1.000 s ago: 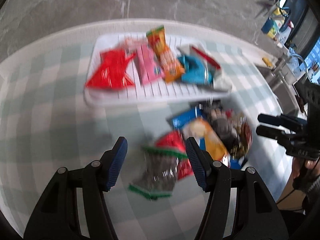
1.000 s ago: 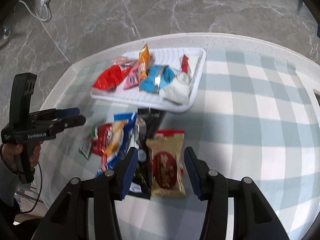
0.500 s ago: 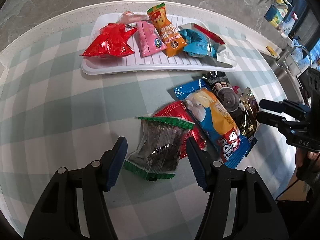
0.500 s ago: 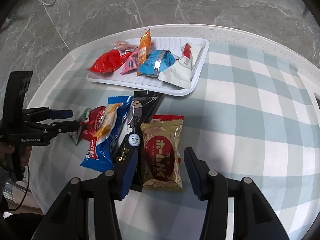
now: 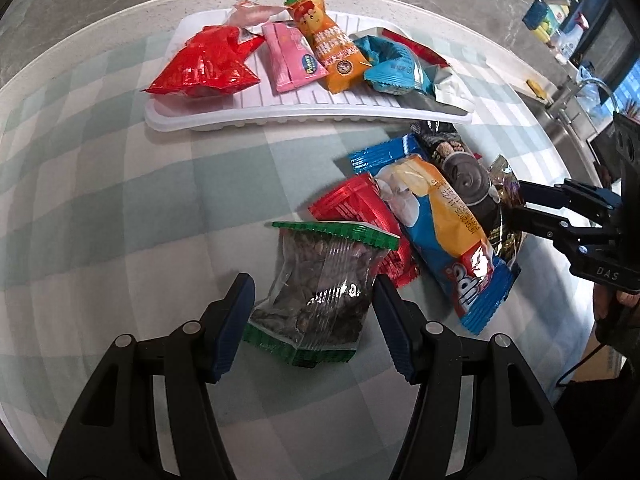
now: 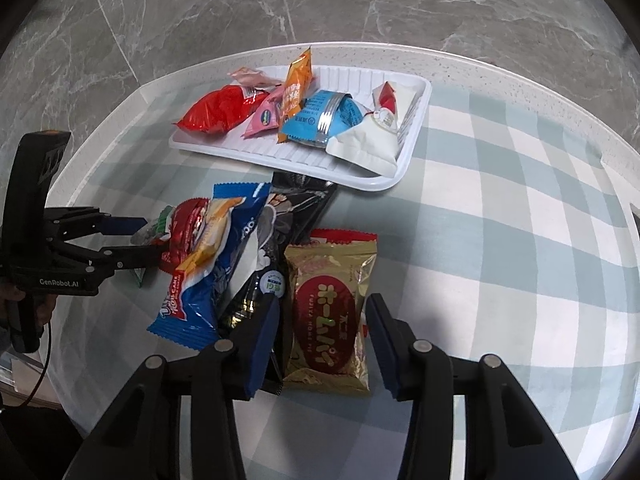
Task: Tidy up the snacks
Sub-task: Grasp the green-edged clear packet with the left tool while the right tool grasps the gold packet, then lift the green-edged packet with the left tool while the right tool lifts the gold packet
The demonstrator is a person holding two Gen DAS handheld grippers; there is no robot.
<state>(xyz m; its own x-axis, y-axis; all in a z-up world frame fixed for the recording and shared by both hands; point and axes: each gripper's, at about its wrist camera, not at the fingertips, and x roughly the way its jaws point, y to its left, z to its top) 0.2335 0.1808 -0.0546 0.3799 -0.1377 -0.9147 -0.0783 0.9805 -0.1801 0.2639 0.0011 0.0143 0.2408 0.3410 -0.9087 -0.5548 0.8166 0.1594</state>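
Note:
A clear, green-edged seed packet [image 5: 320, 288] lies on the checked cloth between the fingers of my left gripper [image 5: 312, 322], which is open around it, pads beside its edges. A gold packet with a red oval [image 6: 326, 316] lies between the fingers of my right gripper [image 6: 322, 338]; its jaws are closing and a small gap still shows on each side. Between the two sit a blue packet [image 5: 452, 240], a red packet [image 5: 356, 208] and a black packet [image 6: 298, 200]. The white tray [image 6: 280, 160] behind holds several snacks. Each gripper also shows from the side in the other view.
The round table's white edge [image 6: 120, 108] curves close behind the tray, with grey marble floor [image 6: 360, 4] beyond. A counter with a sink and bottles [image 5: 560, 20] stands at the far right. A hand [image 5: 616, 300] holds the right gripper's handle.
Both grippers have sunk closer to the pile, so the seed packet and the gold packet now lie between their fingers. The right fingers stand slightly closer together.

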